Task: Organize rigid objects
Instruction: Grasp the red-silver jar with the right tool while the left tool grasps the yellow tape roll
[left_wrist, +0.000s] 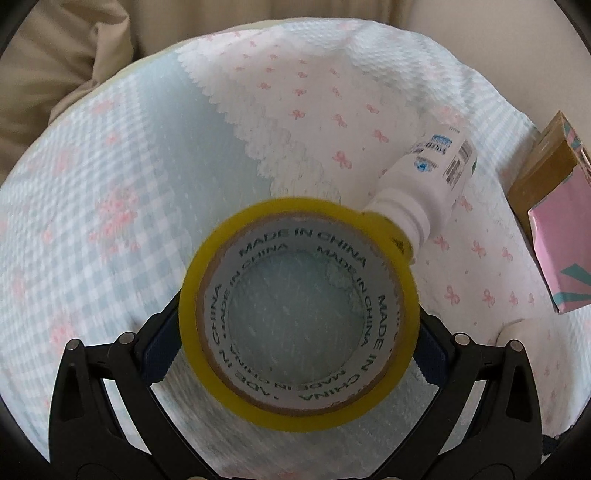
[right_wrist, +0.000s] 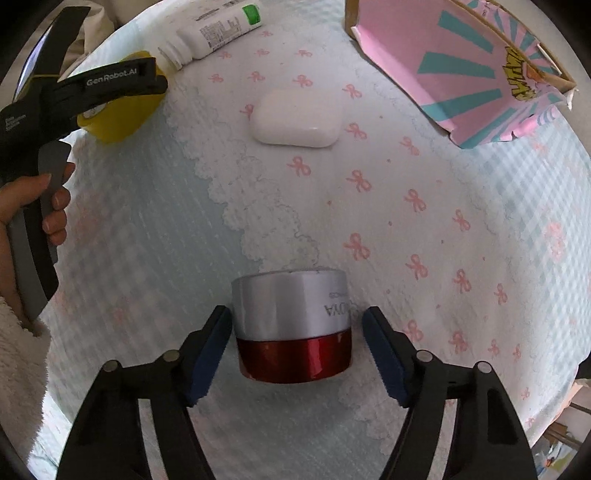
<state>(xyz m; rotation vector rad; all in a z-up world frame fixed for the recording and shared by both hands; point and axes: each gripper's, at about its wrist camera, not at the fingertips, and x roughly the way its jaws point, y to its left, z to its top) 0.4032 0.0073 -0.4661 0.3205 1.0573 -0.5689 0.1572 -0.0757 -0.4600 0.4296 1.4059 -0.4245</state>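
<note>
Pointing steeply down, the left gripper (left_wrist: 299, 332) clamps its jaws on a yellow tape roll (left_wrist: 299, 314) beside a lying white bottle (left_wrist: 424, 177). The right gripper (right_wrist: 295, 354) points straight down, jaws open astride a silver-and-red jar (right_wrist: 291, 325) on the bedspread (right_wrist: 147, 221), pads not touching. Open cloth lies toward the white case (right_wrist: 295, 118) and pink box (right_wrist: 461, 74).
</note>
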